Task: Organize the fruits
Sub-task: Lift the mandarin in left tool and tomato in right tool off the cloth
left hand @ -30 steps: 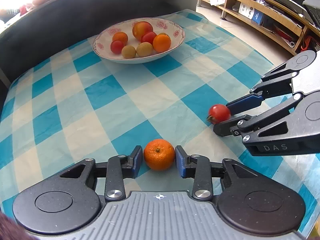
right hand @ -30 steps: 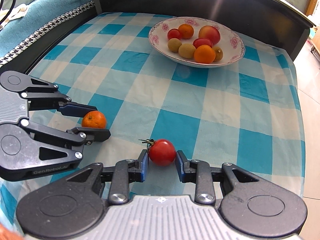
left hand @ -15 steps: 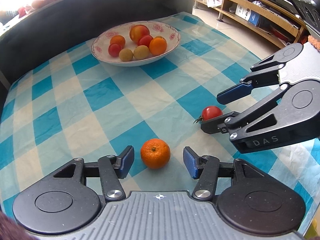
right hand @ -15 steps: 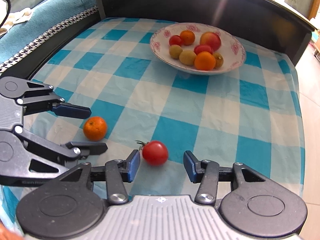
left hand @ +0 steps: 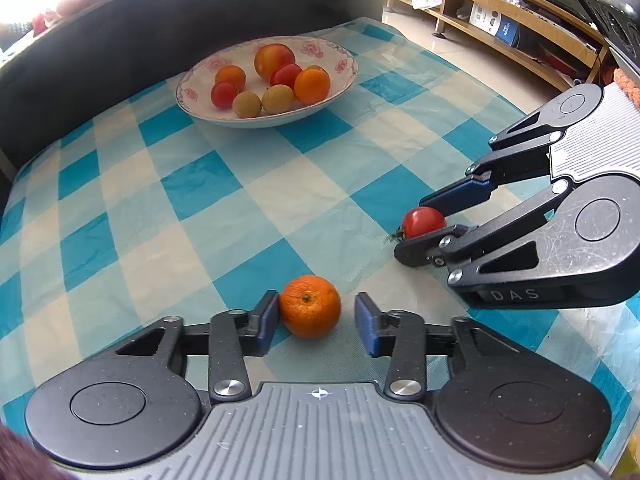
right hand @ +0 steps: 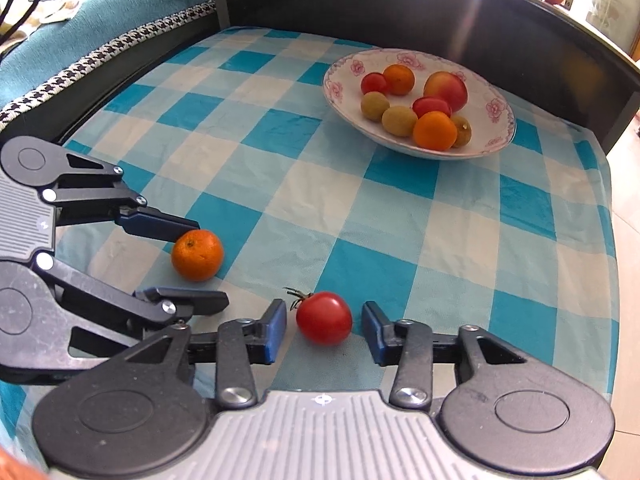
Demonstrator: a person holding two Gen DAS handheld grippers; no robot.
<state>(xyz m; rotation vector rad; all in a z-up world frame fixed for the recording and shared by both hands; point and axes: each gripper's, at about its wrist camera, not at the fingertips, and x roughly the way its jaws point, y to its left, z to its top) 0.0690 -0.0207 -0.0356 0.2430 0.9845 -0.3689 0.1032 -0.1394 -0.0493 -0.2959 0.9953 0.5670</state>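
Between the blue pads of the left gripper (left hand: 316, 320) sits a dimpled orange mandarin (left hand: 310, 306), touching the left pad, a gap at the right; the jaws are closing. Just right of it, the right gripper (right hand: 324, 330) is closing around a glossy red tomato (right hand: 324, 317) with a green stalk, neither pad touching. Ahead of both, well apart, a flowered bowl (right hand: 498, 110) holds eight fruits: two mandarins, two tomatoes, three yellowish-green fruits, one peach-like fruit.
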